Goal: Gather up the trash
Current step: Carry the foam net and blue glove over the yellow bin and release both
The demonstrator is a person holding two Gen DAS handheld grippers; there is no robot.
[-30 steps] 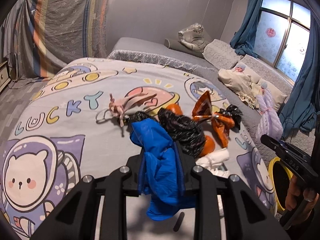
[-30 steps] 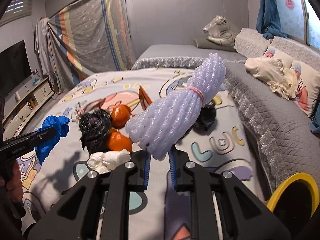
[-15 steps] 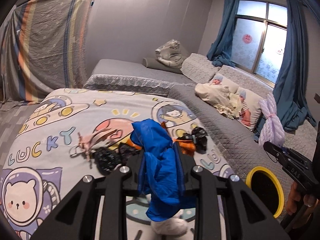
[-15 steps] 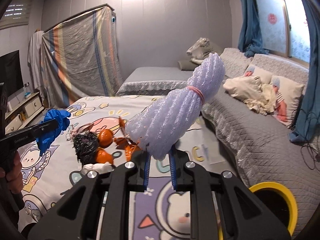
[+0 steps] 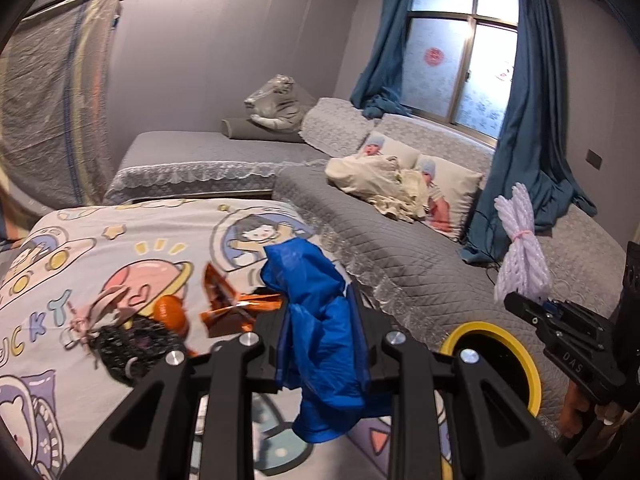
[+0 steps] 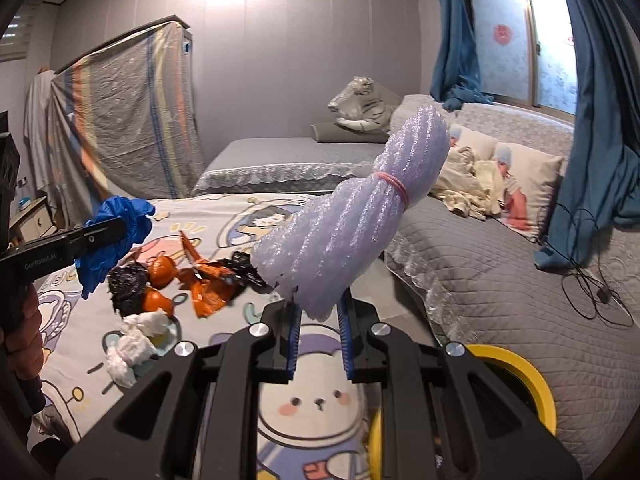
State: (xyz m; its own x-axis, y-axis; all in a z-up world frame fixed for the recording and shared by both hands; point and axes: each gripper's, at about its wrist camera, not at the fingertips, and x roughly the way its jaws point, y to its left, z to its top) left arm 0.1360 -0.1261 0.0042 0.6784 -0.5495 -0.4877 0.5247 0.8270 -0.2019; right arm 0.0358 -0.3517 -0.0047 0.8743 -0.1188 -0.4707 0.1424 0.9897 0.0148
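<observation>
A plush tiger [image 5: 276,100] lies on the grey bed [image 5: 208,152]; blue curtains [image 5: 528,128] frame the window [image 5: 460,56].

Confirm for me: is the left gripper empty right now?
No, the left gripper is shut on a crumpled blue plastic bag that hangs down between its fingers.

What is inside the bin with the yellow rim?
Inside the yellow-rimmed bin only a dark interior shows. The right gripper covers part of its opening, so any contents cannot be seen.
</observation>
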